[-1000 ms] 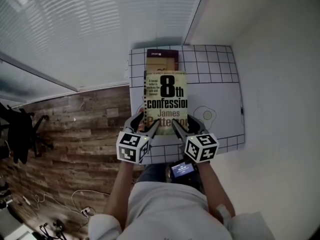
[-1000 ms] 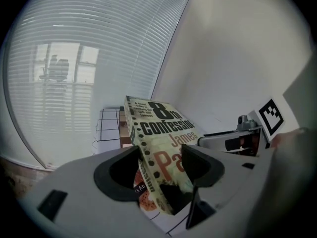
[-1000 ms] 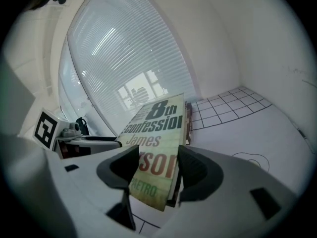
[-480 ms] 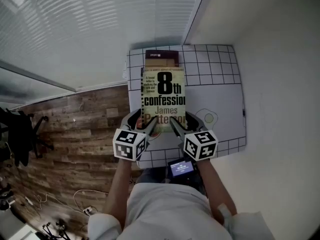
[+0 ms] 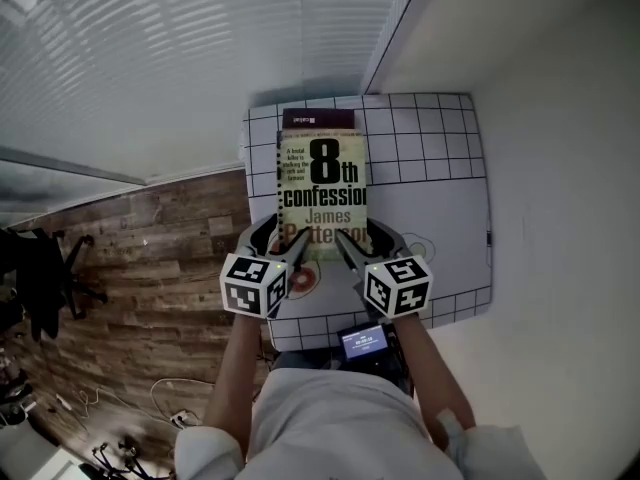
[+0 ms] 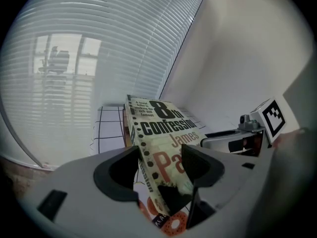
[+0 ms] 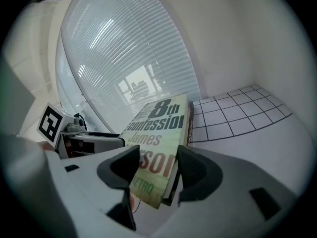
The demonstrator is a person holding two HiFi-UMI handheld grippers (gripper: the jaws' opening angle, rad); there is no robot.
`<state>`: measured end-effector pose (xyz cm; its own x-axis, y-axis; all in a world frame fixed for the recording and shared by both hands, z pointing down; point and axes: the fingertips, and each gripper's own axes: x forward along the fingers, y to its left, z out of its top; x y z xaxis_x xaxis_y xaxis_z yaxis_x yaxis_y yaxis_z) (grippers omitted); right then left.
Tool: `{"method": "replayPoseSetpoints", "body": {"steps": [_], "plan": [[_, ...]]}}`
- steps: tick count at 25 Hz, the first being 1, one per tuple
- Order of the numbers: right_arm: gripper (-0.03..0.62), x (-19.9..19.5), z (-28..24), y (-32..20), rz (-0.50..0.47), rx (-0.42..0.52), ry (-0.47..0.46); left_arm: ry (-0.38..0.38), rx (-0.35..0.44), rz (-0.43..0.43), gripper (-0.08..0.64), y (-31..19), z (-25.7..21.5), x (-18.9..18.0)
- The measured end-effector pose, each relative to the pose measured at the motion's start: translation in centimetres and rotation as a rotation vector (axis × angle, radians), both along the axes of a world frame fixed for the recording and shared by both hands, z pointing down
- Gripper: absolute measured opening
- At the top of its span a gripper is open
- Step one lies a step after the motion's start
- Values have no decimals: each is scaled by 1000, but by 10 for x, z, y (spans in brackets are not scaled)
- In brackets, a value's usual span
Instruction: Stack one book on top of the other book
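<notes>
I am in the placing step, with the carried book not yet set down. My left gripper [image 6: 161, 168] is clamped on the near left corner of the yellow book [image 5: 322, 193]. My right gripper [image 7: 156, 170] is clamped on its near right corner. Each pair of jaws stands only as far apart as the book's thickness, with the pads pressed onto it. So both of my grippers bear 1 book between them.

The yellow book hangs over the far left part of the gridded mat [image 5: 430, 158], its long side running near to far. The dark book [image 5: 318, 119] lies flat on the mat under it. From above, only a strip of the dark book shows past the yellow book's far edge, and its side edge also peeps out beneath in the right gripper view. The yellow book's near end is clear of the mat: in the left gripper view a red ring print [image 6: 173, 226] shows on the mat below the held corner. I cannot tell whether its far end already touches the dark book.

As I judge it, the 2 books are nearly lined up, so little travel is left. The next move calls for lowering the near end until the yellow book lies flat on the dark one, keeping both corners level so it does not twist. Only then should I let both pairs of jaws go and draw them back toward me without dragging the top book off.
</notes>
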<state>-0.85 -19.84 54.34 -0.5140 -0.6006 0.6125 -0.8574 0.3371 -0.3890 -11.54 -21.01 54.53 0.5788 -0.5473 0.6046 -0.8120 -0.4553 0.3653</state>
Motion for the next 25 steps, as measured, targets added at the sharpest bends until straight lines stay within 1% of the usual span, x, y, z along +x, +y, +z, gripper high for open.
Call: {"method": "replayPoseSetpoints", "body": {"steps": [7, 14, 25], "plan": [[248, -3, 11, -29, 11, -23, -19, -30, -8, 7, 270, -34, 7, -2], [247, -3, 19, -54, -4, -25, -1, -45, -7, -4, 270, -60, 17, -2], [245, -5, 28, -77, -16, -33, 8, -88, 7, -31, 270, -87, 26, -4]]}}
